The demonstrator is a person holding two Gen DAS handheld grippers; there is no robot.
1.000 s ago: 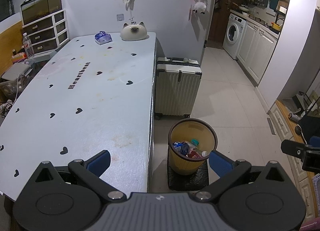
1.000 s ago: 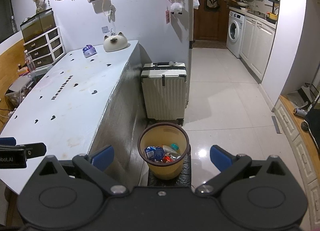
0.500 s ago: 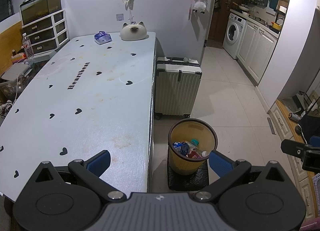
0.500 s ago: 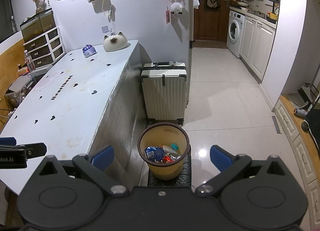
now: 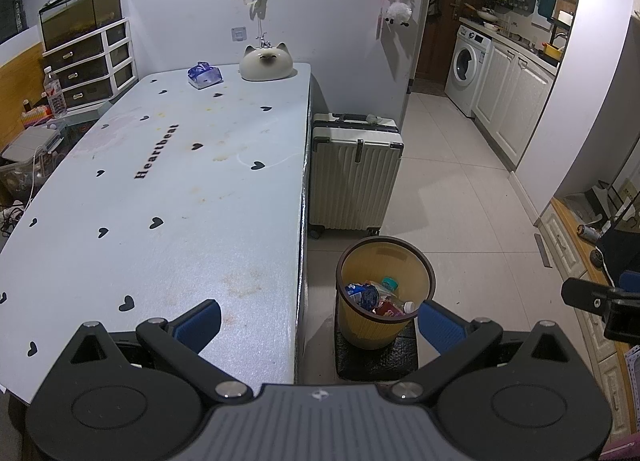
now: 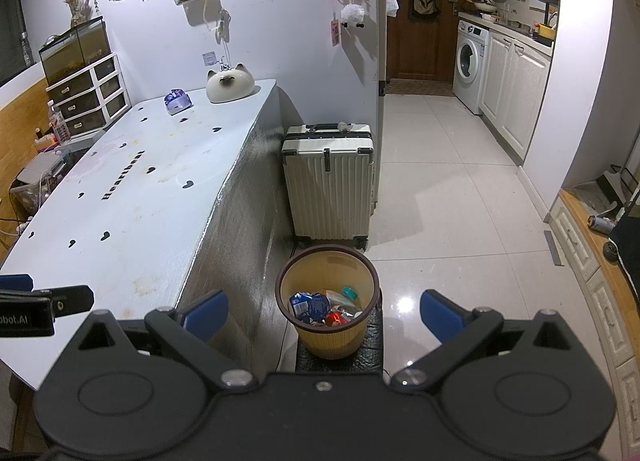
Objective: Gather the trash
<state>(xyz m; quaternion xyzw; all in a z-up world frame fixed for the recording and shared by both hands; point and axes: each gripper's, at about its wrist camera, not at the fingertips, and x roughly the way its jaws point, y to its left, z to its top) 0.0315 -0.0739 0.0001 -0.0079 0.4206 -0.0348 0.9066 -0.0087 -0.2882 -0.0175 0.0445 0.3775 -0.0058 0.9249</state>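
Note:
A yellow trash bin [image 5: 385, 325] with a dark rim stands on a black mat on the floor beside the table; it also shows in the right wrist view [image 6: 332, 335]. Wrappers and a bottle [image 6: 324, 307] lie inside it. My left gripper [image 5: 318, 321] is open and empty, held above the table's near corner. My right gripper [image 6: 324, 311] is open and empty, held above the bin. Each gripper's tip shows at the edge of the other's view.
The white table [image 5: 160, 189] with heart marks carries a blue tissue pack [image 5: 205, 76] and a cat-shaped holder [image 5: 266, 62] at its far end. A white suitcase [image 5: 354, 173] stands behind the bin. Kitchen cabinets and a washing machine [image 5: 470, 65] line the right.

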